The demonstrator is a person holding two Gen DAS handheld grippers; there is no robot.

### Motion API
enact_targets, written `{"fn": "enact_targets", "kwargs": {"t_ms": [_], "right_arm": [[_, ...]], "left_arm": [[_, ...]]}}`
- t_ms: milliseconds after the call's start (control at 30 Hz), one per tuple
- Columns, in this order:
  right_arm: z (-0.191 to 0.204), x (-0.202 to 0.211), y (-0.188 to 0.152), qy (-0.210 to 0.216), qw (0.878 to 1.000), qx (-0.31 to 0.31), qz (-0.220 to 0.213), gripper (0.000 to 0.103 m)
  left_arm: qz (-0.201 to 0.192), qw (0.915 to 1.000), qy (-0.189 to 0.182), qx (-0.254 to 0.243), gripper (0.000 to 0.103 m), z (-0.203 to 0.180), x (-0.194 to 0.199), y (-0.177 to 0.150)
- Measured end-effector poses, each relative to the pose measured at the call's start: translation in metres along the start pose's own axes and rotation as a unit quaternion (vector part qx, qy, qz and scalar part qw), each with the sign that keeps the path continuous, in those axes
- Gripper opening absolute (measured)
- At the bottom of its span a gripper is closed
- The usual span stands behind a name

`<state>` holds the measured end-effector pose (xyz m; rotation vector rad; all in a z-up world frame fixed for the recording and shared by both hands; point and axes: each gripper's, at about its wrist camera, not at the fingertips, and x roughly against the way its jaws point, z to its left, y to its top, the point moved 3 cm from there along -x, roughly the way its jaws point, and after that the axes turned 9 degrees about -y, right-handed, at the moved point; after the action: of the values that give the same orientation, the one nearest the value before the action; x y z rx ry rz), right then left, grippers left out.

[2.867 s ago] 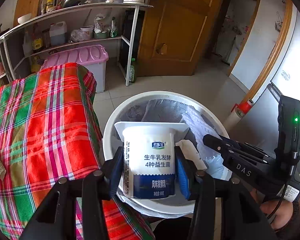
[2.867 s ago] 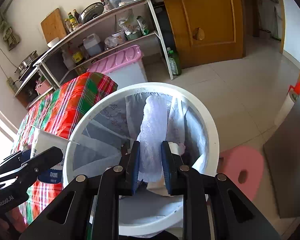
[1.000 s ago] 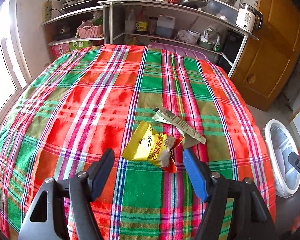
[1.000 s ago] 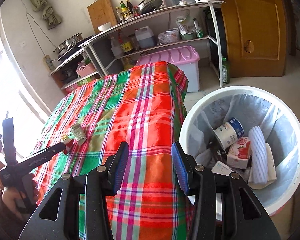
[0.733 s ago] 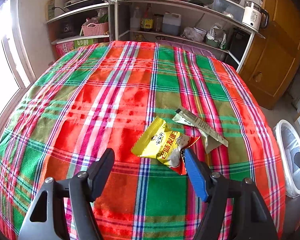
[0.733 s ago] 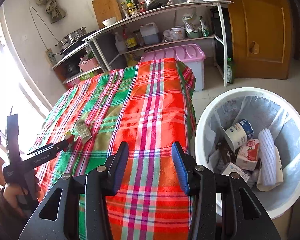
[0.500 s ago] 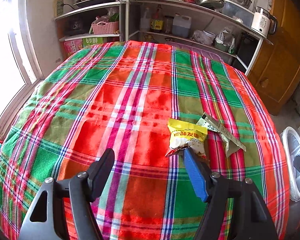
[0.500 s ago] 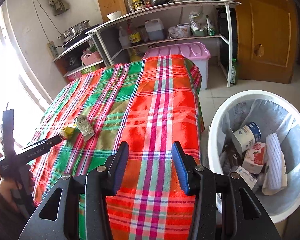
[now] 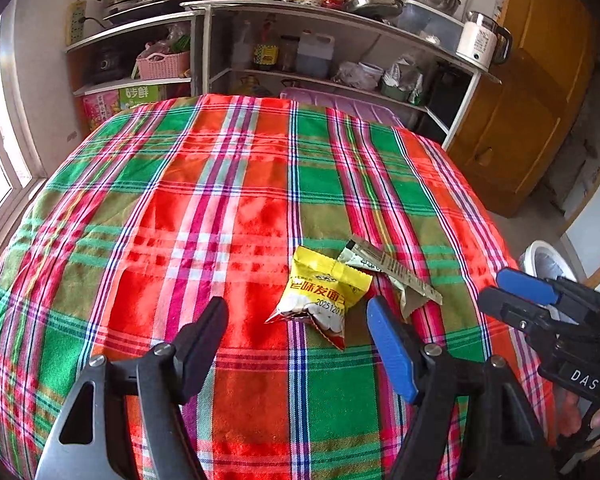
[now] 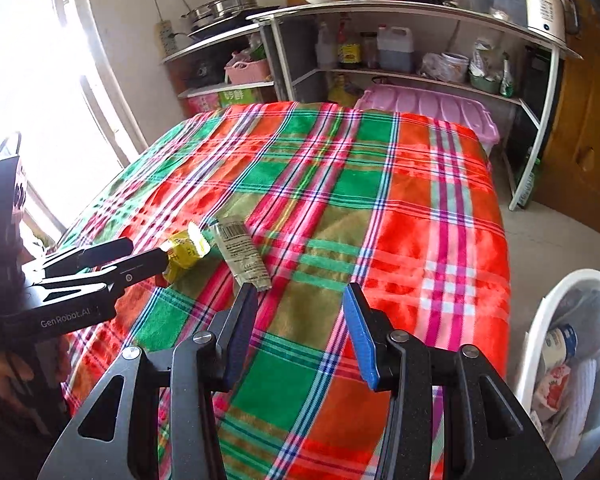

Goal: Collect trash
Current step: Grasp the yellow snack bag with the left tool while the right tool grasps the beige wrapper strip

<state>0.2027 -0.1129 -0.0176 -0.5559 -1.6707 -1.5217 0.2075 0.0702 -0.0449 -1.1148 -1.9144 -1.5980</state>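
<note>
My left tongs stand wide apart and hold nothing, hovering just short of the yellow snack packet, which lies flat on the plaid-covered desk. From the right wrist view the left tongs have their tips at the near edge of the yellow snack packet; contact cannot be judged. A torn silver wrapper lies touching the packet on the side toward the white trash bin. My right tongs are likewise spread and empty, above the desk edge between the silver wrapper and the white trash bin. The bin stands on the floor off the desk's corner, lined with a bag and holding a yogurt cup and a carton.
</note>
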Motion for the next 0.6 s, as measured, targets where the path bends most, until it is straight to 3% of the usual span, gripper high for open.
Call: {"fn": "enact_targets", "kwargs": {"t_ms": [100,267,433,600], "right_arm": [[0.006,-0.009,0.003,0.000,1.000,0.011,0.005,0.046],[0.020,-0.019,0.007,0.023,0.999,0.031,0.009,0.046],[0.029,-0.033,0.011,0.050,0.998,0.033,0.022,0.046],[0.032,-0.046,0.016,0.055,0.998,0.030,0.032,0.046]], "left_arm": [[0.008,0.9993,0.018,-0.033,0.074,-0.005,-0.008,0.002],[0.013,0.9986,0.020,-0.048,0.074,-0.001,-0.018,0.008],[0.024,0.9995,0.003,-0.020,0.073,0.015,-0.027,0.010],[0.026,0.9994,0.012,-0.017,0.067,0.023,-0.031,0.009]]}}
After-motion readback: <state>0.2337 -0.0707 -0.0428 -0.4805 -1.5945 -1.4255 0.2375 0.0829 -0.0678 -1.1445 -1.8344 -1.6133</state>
